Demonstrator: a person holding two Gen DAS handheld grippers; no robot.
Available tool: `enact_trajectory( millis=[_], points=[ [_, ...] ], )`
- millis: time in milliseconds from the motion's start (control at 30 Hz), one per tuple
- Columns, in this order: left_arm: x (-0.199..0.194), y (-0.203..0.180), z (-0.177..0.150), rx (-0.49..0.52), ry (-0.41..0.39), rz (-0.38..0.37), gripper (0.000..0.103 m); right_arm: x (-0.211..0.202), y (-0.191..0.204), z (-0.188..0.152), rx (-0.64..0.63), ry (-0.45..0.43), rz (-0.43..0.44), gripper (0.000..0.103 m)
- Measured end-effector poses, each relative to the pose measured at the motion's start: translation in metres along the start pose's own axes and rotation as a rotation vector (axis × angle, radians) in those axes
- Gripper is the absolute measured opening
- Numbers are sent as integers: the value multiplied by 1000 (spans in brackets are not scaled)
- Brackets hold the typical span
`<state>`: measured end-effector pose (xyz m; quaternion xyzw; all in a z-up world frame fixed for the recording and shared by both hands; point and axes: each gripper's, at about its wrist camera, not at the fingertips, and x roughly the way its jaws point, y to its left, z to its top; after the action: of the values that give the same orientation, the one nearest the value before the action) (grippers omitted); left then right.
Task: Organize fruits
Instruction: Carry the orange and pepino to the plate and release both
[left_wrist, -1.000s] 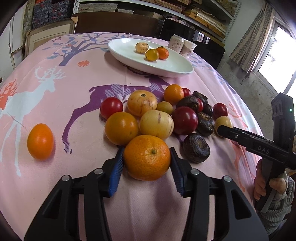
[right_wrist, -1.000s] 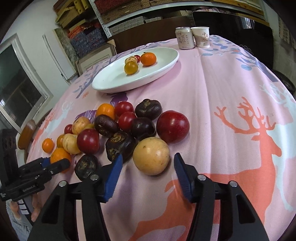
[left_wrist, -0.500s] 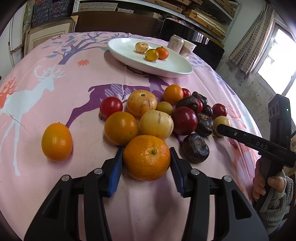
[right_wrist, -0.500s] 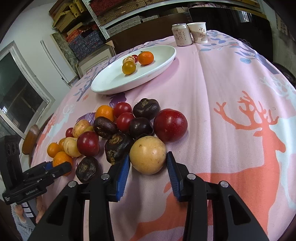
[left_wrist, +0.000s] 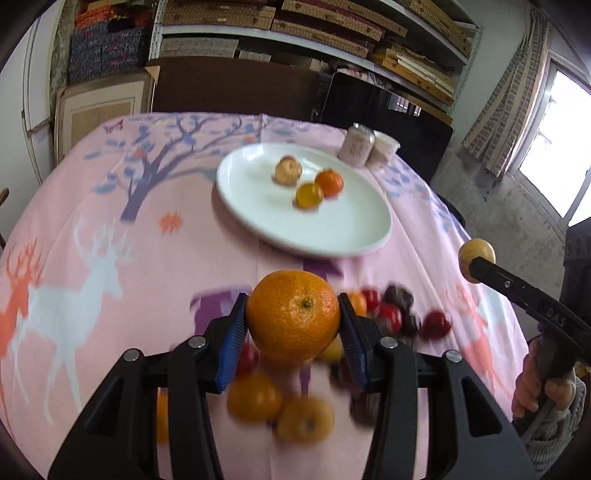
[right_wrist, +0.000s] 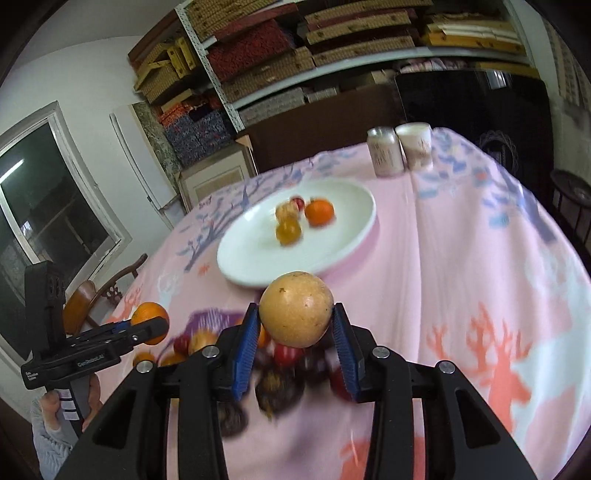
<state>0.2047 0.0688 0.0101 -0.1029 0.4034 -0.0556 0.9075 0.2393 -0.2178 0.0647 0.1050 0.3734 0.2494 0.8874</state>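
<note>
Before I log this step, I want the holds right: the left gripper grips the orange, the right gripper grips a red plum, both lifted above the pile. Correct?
Not quite. The right gripper grips a tan-yellow round fruit, not a red plum, as the right wrist view shows. The left gripper does grip the orange, and both are above the pile.

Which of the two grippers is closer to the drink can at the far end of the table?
Right, though only slightly. The right gripper, holding a tan fruit, is on the can's side of the table. The left gripper, holding an orange, sits further across from it.
</note>
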Motion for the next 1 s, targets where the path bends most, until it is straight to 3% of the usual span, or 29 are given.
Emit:
enact_trajectory(
  millis=[100, 267, 533, 567, 700, 1000],
  points=[
    [23, -6, 35, 17, -12, 17, 47, 27, 5, 30, -14, 3, -15, 40],
    [65, -9, 73, 22, 6, 16, 47, 77, 5, 54, -33, 42, -38, 40],
    [115, -4, 80, 25, 96, 14, 47, 117, -4, 49, -51, 115, -58, 42],
    [116, -3, 80, 19, 97, 9, 48, 117, -4, 47, -43, 112, -55, 46],
    [108, 0, 80, 13, 53, 7, 71, 109, -10, 49, -22, 64, -60, 56],
    [88, 1, 76, 20, 2, 32, 85, 97, -16, 44, -5, 26, -76, 65]
  ],
)
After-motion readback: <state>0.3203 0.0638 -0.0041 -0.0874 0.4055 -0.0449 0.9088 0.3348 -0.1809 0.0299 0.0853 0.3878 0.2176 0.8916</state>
